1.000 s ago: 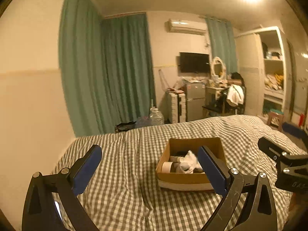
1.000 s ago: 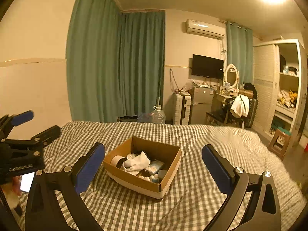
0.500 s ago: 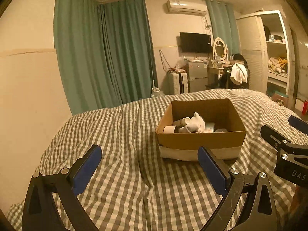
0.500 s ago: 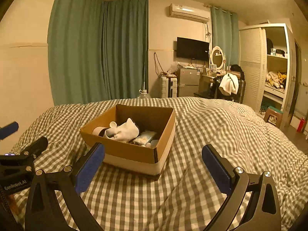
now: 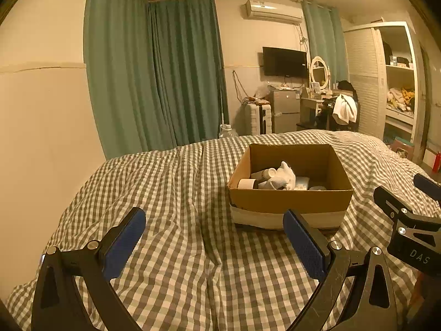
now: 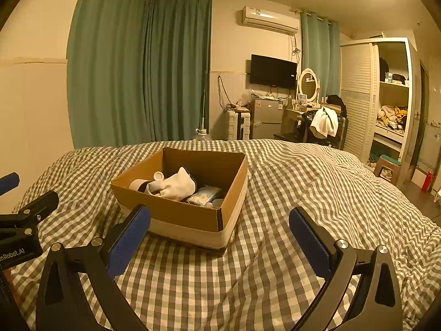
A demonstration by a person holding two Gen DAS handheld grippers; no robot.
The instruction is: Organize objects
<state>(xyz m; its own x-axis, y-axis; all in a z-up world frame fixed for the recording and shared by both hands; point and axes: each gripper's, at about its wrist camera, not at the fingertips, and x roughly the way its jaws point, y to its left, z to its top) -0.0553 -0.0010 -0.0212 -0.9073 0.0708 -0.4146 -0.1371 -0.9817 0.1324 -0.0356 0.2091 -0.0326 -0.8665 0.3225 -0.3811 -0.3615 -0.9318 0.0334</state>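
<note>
Both grippers, left (image 5: 213,237) and right (image 6: 219,234), spread and empty; box (image 6: 193,216) on bed (image 6: 317,193), 11 o'clock of right. Risk: soft bedding may tip box when reaching inside.

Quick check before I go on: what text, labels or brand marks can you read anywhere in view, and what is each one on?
"DAS": on the body of the right gripper, seen from the left wrist; cut off at the frame edge.
"nRobot.AI": on the body of the left gripper, seen from the right wrist; its start is cut off.
Air conditioner: a small mark, too blurred to read.
Packet in the box: print unreadable.
</note>
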